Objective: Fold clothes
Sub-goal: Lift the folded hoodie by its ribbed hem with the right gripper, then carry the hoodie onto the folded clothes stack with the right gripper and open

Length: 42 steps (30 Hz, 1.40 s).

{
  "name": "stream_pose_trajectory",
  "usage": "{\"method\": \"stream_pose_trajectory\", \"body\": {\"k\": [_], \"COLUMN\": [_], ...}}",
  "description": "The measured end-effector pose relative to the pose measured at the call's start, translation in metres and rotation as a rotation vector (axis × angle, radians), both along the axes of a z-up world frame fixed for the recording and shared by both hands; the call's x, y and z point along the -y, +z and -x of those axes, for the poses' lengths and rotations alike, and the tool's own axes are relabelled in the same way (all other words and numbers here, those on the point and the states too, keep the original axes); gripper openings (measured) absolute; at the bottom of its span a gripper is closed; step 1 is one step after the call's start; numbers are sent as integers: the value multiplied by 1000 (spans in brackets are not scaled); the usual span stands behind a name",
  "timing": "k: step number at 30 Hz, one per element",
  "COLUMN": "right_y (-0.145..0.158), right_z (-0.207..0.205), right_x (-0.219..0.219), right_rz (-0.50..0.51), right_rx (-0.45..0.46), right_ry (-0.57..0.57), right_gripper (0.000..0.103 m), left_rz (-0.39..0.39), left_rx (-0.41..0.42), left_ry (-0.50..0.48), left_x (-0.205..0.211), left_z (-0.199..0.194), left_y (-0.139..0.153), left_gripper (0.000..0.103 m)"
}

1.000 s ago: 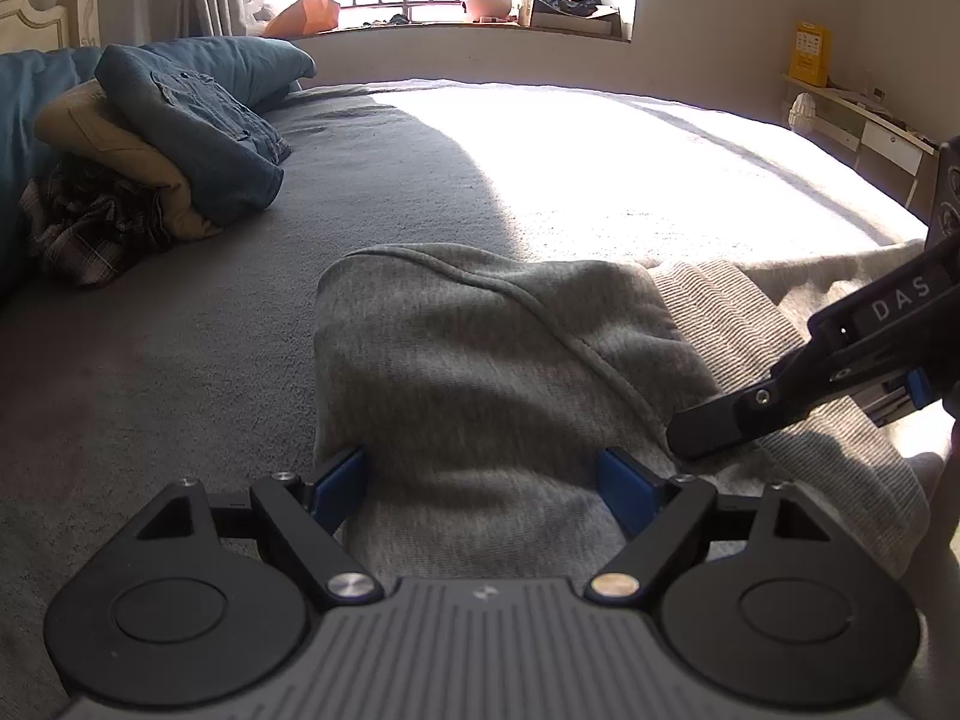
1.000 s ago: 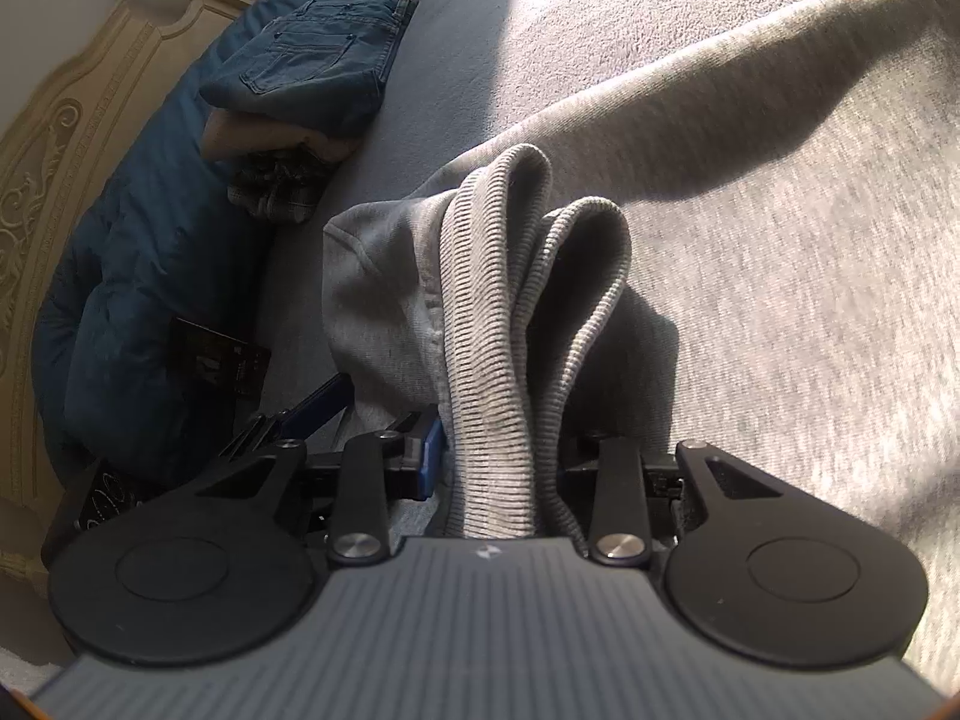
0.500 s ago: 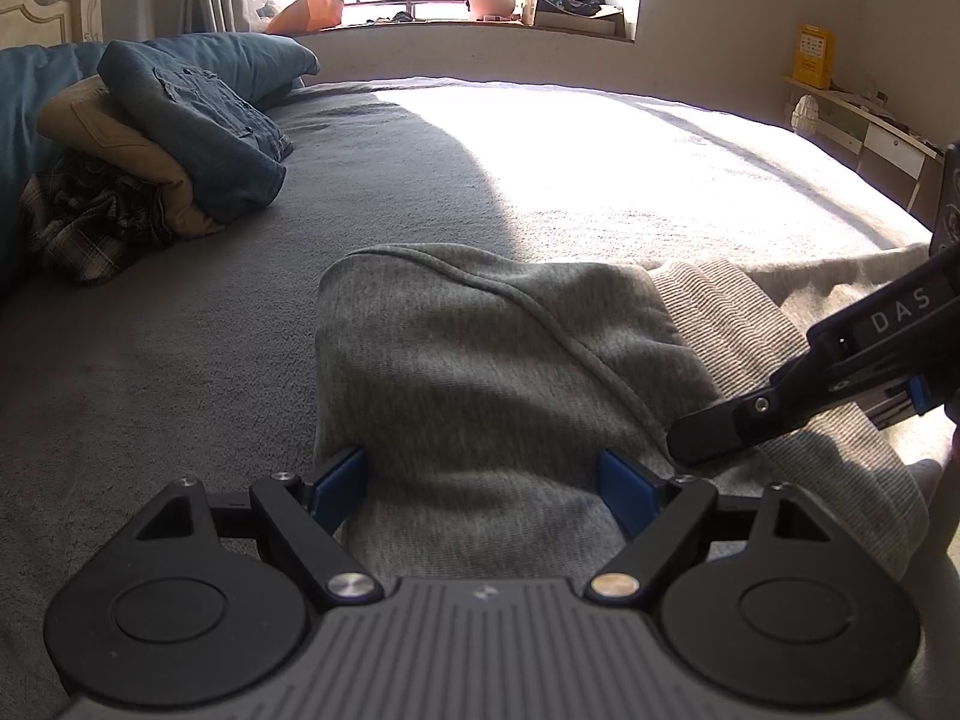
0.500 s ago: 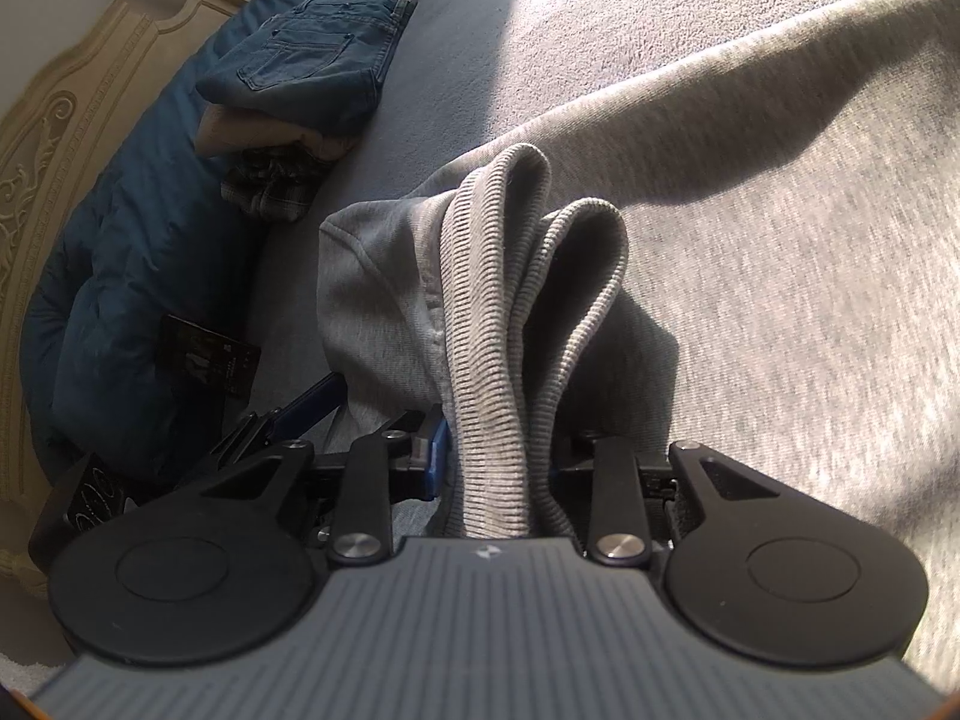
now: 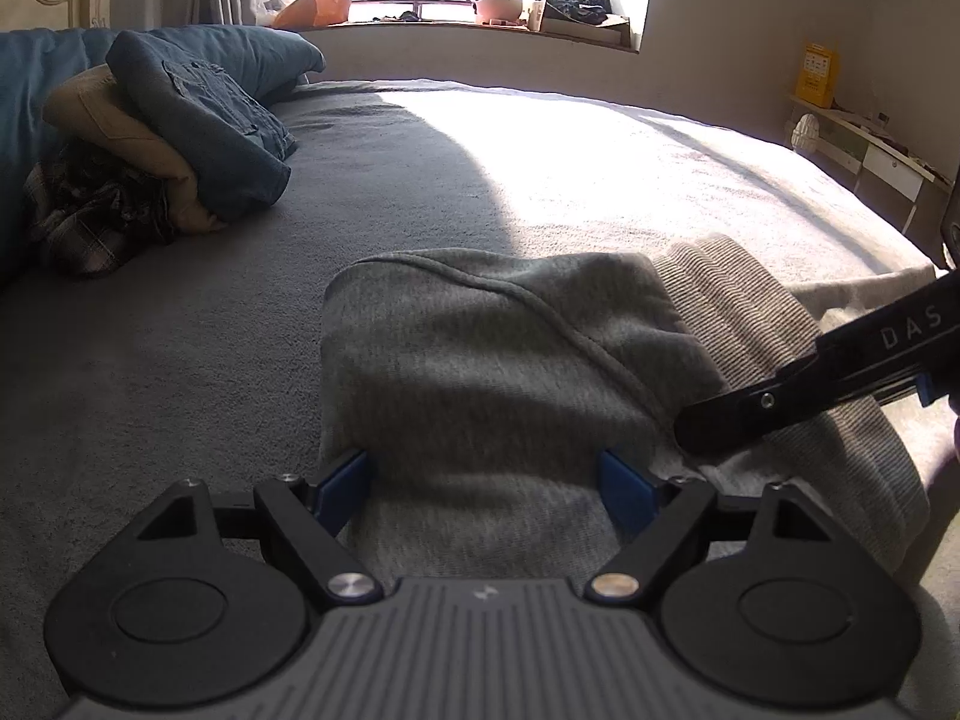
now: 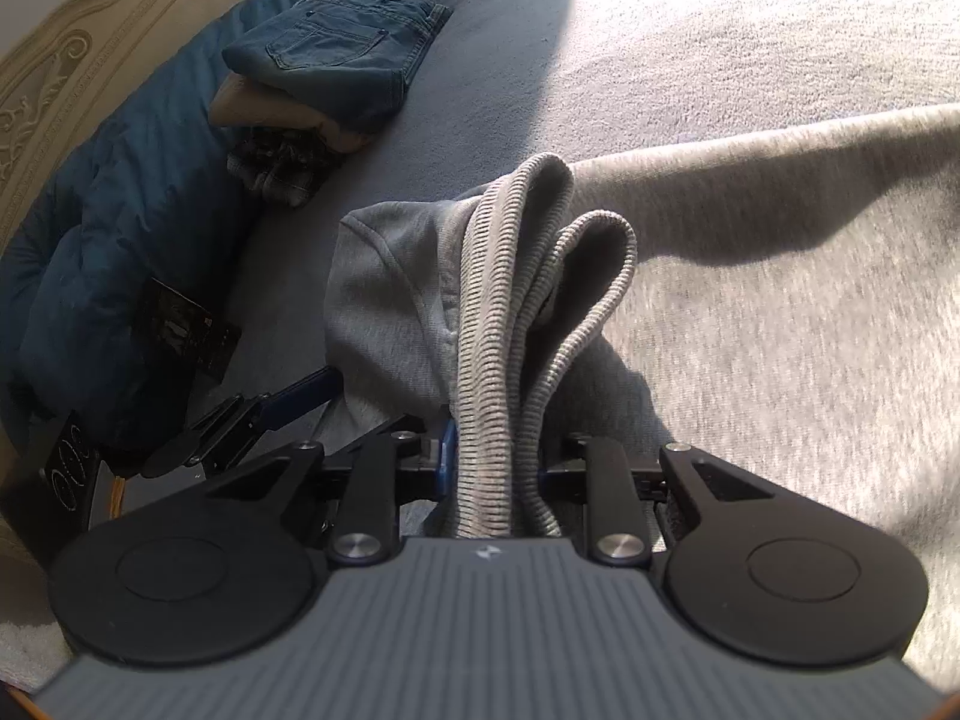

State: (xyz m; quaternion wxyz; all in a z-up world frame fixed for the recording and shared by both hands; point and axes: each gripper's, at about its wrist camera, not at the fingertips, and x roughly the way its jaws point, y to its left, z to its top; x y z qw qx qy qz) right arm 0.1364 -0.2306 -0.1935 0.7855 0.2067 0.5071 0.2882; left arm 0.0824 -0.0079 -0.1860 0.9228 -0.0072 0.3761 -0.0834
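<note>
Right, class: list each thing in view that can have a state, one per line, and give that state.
Grey sweatshirt: bunched on the bed, ribbed hem gathered upright.
Right gripper: jaws closing on the ribbed hem.
Left gripper: jaws wide, straddling the sweatshirt.
Jeans: folded, top of a pile.
Tan garment: folded beneath the jeans.
Plaid garment: crumpled under the pile.

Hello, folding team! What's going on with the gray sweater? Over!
Left tool wide open around gray sweater. Right tool closing on ribbed hem, bunched between pads. Folded pile well clear.
</note>
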Motion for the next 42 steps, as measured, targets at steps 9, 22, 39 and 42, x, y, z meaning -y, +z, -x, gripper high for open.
{"method": "stream_pose_trajectory", "body": {"k": [9,22,39,42], "right_y": [36,89,68,65], "right_z": [-1,-4,-23,-25], "right_x": [31,181,370,385], "right_rz": [99,447,687,716], "right_rx": [109,230,149,141], "right_ry": [-42,-190,-288,-306], "right_gripper": [20,19,19,19], "left_rz": [86,-8,-225,-216], "left_rx": [37,-95,-178,-187], "left_ry": [44,-135,-446,-451], "left_x": [-15,51,213,225], "left_z": [-3,-43,-72,-71], "left_y": [18,11,5,4], "left_gripper": [83,82,82,82]}}
